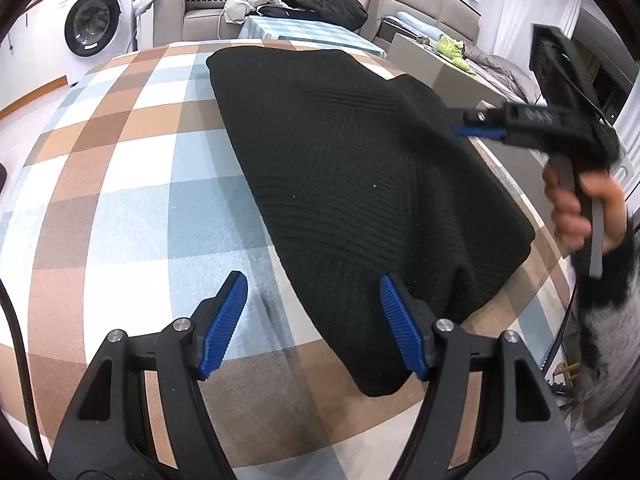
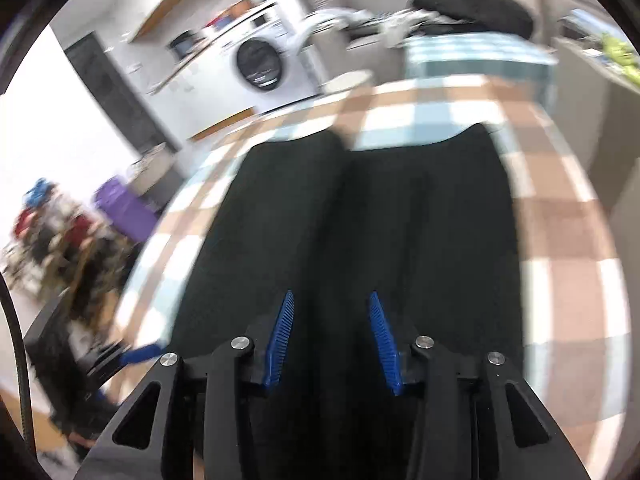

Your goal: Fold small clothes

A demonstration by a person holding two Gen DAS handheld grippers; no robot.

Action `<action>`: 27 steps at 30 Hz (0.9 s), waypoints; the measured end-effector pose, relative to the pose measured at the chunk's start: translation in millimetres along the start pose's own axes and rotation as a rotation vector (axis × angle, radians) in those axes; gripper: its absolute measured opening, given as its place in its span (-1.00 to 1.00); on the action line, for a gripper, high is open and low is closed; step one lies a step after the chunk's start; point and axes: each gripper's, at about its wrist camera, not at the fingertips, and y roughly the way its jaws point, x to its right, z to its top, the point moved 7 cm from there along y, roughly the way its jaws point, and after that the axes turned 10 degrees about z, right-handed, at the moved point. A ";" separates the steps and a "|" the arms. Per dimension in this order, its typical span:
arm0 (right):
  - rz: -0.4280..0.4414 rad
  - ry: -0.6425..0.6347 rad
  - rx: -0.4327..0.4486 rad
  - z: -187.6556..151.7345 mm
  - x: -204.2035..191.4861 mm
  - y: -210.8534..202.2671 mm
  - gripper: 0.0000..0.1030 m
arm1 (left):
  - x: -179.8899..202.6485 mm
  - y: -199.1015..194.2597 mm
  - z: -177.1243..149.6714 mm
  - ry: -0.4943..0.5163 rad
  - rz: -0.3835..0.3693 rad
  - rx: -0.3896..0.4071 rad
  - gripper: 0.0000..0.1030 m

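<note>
The black garment (image 1: 360, 184) lies partly folded on the checked desk (image 1: 120, 160). The left gripper (image 1: 314, 322) is held with jaws apart, empty, at its near corner. The right gripper (image 2: 331, 340) is parted above it, gripping nothing. Edges should be pinched near corners and carried over evenly.

sweater (image 1: 352, 184) lies on the tablecloth (image 1: 120, 208), washing machine (image 1: 94, 20) behind.
</note>
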 end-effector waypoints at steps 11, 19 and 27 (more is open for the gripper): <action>-0.034 0.064 -0.009 57.8 40.4 58.6 -0.91 | -11.1 -2.9 -3.6 -0.038 -0.008 -0.010 0.29; -0.147 0.085 0.043 76.7 59.7 35.7 -0.78 | -16.5 -5.7 -0.5 -0.068 -0.009 -0.012 0.29; -0.031 -0.002 -0.038 -13.6 24.2 -14.9 -0.14 | 0.9 -4.7 -3.2 -0.045 -0.074 -0.029 0.29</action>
